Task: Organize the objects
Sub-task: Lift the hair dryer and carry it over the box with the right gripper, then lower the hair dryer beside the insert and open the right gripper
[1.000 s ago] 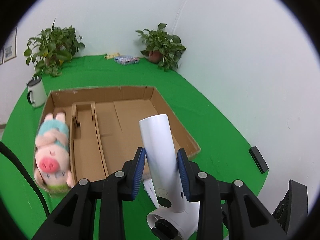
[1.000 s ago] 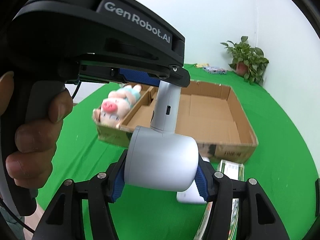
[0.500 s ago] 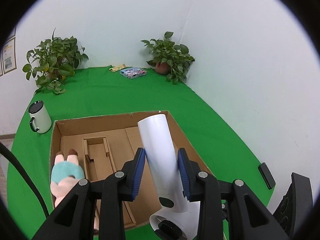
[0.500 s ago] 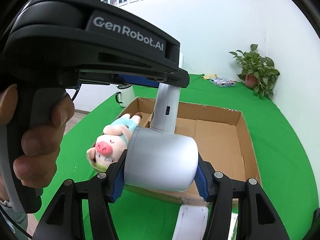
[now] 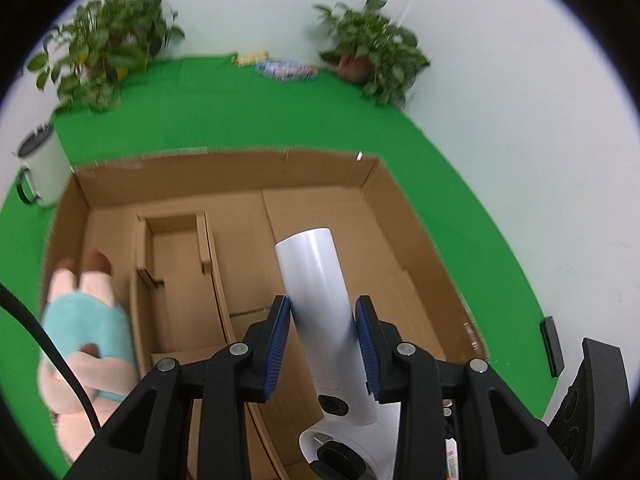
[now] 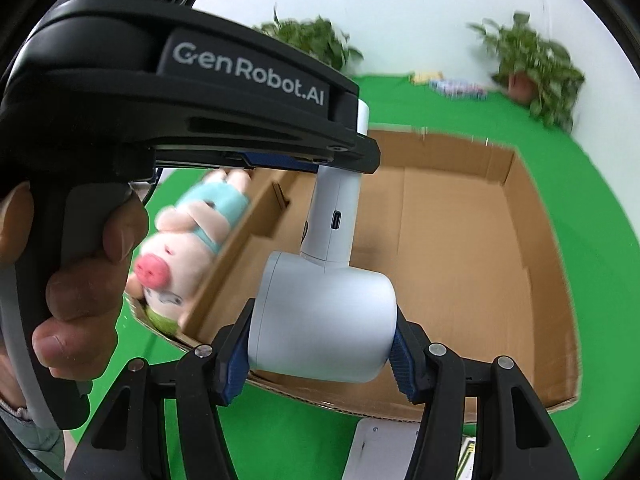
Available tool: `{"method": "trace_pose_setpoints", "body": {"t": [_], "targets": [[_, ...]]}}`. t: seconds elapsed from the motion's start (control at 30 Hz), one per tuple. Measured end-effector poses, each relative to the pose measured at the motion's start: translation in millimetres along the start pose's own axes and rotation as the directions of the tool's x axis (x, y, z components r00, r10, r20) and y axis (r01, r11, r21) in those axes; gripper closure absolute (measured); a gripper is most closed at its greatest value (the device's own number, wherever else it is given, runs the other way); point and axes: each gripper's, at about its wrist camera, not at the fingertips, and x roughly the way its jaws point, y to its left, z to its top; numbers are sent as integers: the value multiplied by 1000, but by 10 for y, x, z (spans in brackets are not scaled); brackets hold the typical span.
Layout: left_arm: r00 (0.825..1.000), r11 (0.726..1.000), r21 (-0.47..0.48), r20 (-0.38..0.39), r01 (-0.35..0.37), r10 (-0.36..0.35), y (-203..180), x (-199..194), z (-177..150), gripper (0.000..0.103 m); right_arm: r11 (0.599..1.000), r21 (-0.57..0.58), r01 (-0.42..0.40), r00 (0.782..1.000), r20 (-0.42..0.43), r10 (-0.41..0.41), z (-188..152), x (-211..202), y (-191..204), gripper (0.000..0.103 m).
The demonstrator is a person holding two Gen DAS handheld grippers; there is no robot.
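Note:
A white hair dryer hangs over the open cardboard box (image 5: 220,156), held at both ends. My left gripper (image 5: 322,300) is shut on its handle (image 5: 316,272), which points up and away in the left wrist view. My right gripper (image 6: 320,344) is shut on the dryer's wide grey-white barrel (image 6: 324,320). The left gripper's black housing (image 6: 200,92) fills the upper left of the right wrist view, with a person's hand (image 6: 80,280) around its grip. A plush pig (image 5: 84,320) (image 6: 188,236) lies in the box's narrow left compartment.
The box (image 6: 516,184) has cardboard dividers on its left and a wide bare floor on its right. On the green cloth stand a white mug (image 5: 40,168), two potted plants (image 5: 104,44) (image 5: 368,48) and small packets (image 5: 286,69). A flat white item (image 6: 380,448) lies before the box.
Both grippers have carried the dryer forward and lower, from in front of the box to above its floor. The grips on handle and barrel look unchanged.

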Motion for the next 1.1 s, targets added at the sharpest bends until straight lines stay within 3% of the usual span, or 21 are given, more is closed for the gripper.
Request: {"method": "trace_pose_setpoints", "body": {"t": [0.23,0.5,0.73,1.0,1.1], "targets": [[995,999,-32,-96,-6,3,154,421,-84,70,997,65,-38,992,-114,46,-112,379,-158,48],[986,996,-90,-165,-17,2,285,594,-137,70,994,88,-65,981,-175,79,-119,618,-219,47],[989,995,-90,-148,-40,26,363,430,-166,69,993,93,-68,981,-174,83,-106,638,-171,51],[997,997,-33,-32,-68,67,311,-5,-127,70,993,113,-17,978,-203,40,-72,665,-180,51],[996,996,-6,13,-93,93,292,-193,-238,70,987,140,-75,975,-199,102,-26,584,-172,46]]}}
